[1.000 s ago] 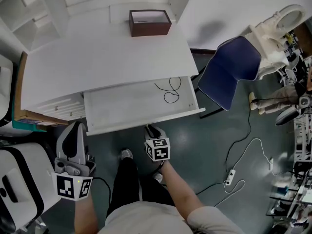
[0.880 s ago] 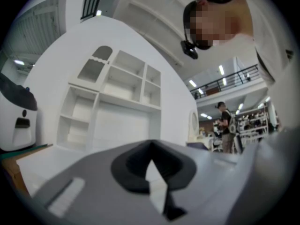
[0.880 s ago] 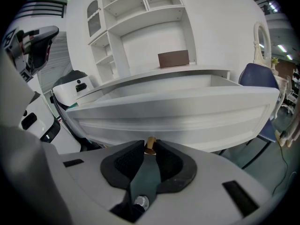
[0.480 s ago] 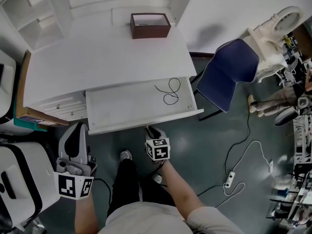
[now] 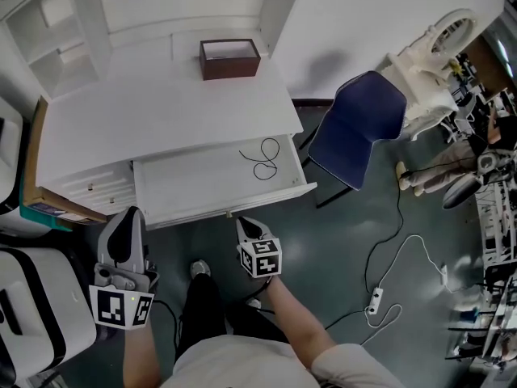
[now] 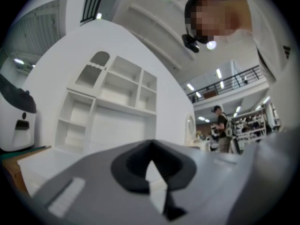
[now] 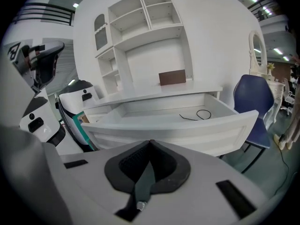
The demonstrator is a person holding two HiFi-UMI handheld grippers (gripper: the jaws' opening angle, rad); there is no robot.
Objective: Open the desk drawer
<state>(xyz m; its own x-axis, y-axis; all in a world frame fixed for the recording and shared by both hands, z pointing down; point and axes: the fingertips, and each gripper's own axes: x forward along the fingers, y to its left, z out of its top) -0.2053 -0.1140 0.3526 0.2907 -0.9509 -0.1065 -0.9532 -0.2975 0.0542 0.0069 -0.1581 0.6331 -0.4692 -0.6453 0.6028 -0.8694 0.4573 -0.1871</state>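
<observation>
a white wooden desk [image 5: 161, 115] stands on a grey-green floor [image 5: 339, 241], its wide white drawer [image 5: 186, 186] pulled out. the right gripper [image 5: 242, 224] has just been closing; its jaws meet on nothing, just short of the drawer front. the left gripper [image 5: 128, 217], jaws together and empty, hangs near the drawer's left corner.
</observation>
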